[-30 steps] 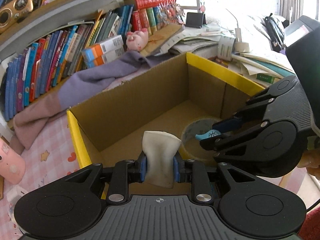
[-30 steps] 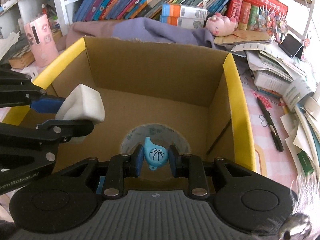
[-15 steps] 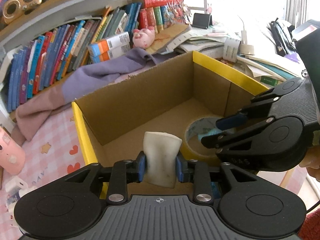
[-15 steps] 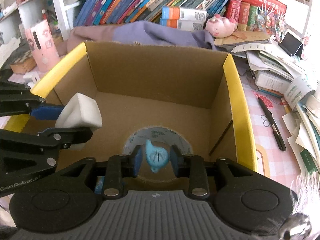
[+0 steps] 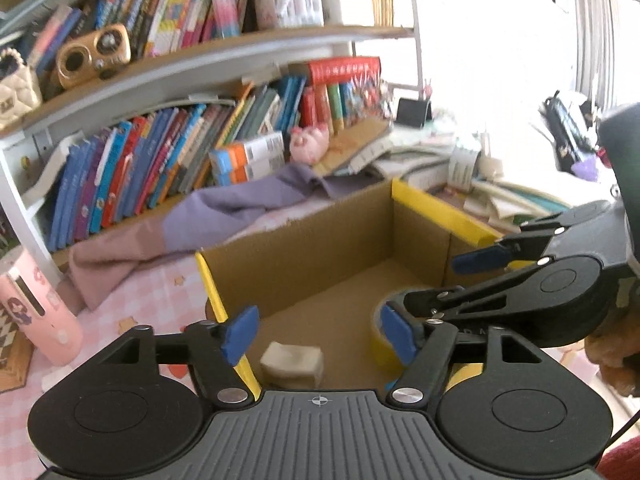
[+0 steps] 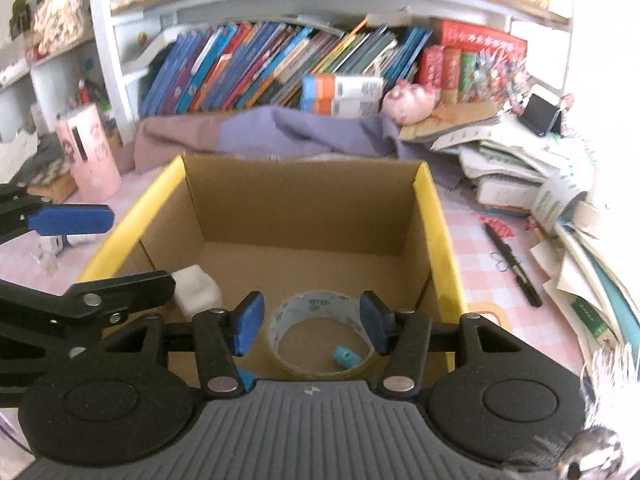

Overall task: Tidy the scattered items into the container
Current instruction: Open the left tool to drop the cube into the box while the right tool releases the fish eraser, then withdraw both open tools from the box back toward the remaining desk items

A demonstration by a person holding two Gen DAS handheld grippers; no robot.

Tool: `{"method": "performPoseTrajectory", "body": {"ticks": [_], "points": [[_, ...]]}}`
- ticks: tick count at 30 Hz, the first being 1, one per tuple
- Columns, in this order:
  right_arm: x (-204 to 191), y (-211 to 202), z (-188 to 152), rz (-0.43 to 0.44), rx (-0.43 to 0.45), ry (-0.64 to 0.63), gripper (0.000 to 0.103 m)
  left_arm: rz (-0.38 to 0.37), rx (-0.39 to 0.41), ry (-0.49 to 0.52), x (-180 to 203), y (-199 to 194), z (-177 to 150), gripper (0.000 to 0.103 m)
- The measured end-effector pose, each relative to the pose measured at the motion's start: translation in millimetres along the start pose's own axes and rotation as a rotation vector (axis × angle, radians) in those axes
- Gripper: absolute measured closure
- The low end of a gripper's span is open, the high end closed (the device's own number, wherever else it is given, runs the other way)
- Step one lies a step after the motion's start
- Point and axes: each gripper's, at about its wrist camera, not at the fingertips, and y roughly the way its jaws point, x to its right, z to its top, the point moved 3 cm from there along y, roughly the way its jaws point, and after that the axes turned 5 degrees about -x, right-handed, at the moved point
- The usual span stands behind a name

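Observation:
A cardboard box with yellow rims point(image 5: 440, 206) point(image 6: 436, 240) stands on the pink checked table. Inside lie a white foam block point(image 5: 292, 364) point(image 6: 196, 292), a tape roll point(image 6: 316, 330) point(image 5: 378, 328) and a small blue toy point(image 6: 346, 358) within the roll's ring. My left gripper point(image 5: 320, 332) is open and empty above the box's near left corner, over the foam block. My right gripper point(image 6: 310, 320) is open and empty above the tape roll; it also shows in the left wrist view point(image 5: 476, 276).
A purple and pink cloth point(image 6: 300, 132) lies behind the box, before shelves of books point(image 6: 260, 72). A pink cylinder point(image 6: 88, 152) stands at left. A black pen point(image 6: 512, 264) and piled papers point(image 6: 560, 208) lie right of the box. A pink pig toy point(image 6: 408, 100) sits at the back.
Both grippers have opened and risen. The foam block dropped from the left gripper onto the box floor; the blue toy dropped from the right gripper into the tape roll's ring.

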Motion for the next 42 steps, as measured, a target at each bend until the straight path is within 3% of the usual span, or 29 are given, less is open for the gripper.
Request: {"method": "performPoseTrajectory", "body": {"ticks": [4,17,27,42], "points": [[-4,-22,-3,-0.028,0.050,0.036,0.045,-0.018,0.049,-0.004,-2,-24,0,0.020],[-38,-89,-32,-0.125,0.166,0.132,0.038,-0.069,0.136,-0.013,-12,-87,-28,0.014],[-80,-121,-65,-0.184,0.175,0.157,0.034,-0.076,0.102,-0.062,-31,-123,-76,0.014],[-151,-151,-123,-0.210,0.148,0.159,0.028,0.005,0.036,-0.160,-68,-171,-154,0.013]]}}
